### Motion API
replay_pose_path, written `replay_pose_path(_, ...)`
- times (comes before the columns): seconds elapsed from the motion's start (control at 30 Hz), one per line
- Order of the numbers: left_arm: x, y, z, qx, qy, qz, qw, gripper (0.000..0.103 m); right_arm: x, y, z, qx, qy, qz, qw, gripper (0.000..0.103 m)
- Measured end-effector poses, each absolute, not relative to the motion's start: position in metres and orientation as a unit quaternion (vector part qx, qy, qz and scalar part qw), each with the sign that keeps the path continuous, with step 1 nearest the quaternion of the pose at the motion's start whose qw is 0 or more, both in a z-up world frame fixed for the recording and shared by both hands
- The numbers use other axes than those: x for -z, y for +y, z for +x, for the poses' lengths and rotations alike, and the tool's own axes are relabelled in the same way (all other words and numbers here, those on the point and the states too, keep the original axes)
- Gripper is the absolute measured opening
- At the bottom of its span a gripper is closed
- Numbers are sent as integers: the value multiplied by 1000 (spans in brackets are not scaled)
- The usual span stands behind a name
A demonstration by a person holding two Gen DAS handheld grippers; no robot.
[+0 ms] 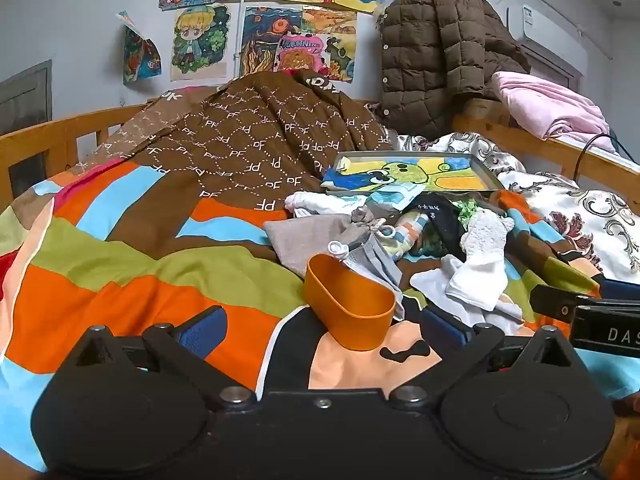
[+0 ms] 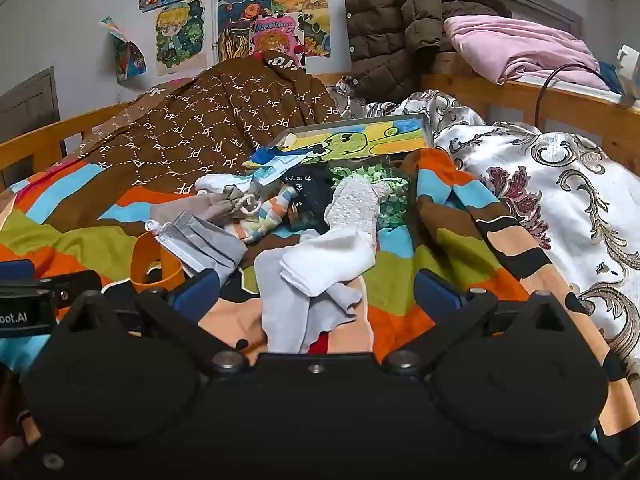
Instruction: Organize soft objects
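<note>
Two hand-held grippers hover low over a cluttered bed (image 1: 120, 264), both with fingers spread wide and nothing between them. The left hand-held gripper (image 1: 320, 330) faces an orange cup (image 1: 352, 308) that sits tilted on the striped quilt, just ahead of its blue pads (image 1: 204, 330). A grey mask (image 1: 370, 258) lies against the cup's far rim; whether it reaches inside cannot be told. The right hand-held gripper (image 2: 316, 292) looks down on a white sock (image 2: 324, 264) lying over a pale grey cloth (image 2: 292, 312), both within the span of its fingers.

Beyond them the rest of the pile waits: a striped sock (image 2: 268, 216), a dark cloth (image 2: 308, 196), a fuzzy white piece (image 2: 352, 204), a green scrap (image 2: 392, 200) and a grey pouch (image 1: 308, 236), all heaped before a framed drawing (image 1: 412, 174). A brown coat (image 1: 432, 56) and pink bedding (image 1: 552, 104) sit on the wooden rail behind.

The sorting appears to be at an early stage, with most soft items still loose on the quilt and the cup looking largely unfilled. The step in hand seems to be a pick. The right tool is best placed to close on the white sock, and would need to dip and pinch the top layer alone, so the grey cloth beneath does not come up with it. The left could steady the cup, which looks apt to tip on the soft quilt.
</note>
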State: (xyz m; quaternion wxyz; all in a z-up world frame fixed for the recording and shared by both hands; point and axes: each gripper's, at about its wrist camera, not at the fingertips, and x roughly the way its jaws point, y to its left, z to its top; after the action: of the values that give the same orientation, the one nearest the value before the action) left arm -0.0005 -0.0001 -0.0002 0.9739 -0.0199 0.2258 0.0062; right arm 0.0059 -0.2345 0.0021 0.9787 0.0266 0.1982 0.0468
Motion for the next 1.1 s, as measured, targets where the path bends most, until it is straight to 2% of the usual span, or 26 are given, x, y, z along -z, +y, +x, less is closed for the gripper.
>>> replay_pose_path(1.1, 1, -1, 1, -6, 229, -20, 973, 102, -2, -233, 6, -48, 195, 28, 979, 103)
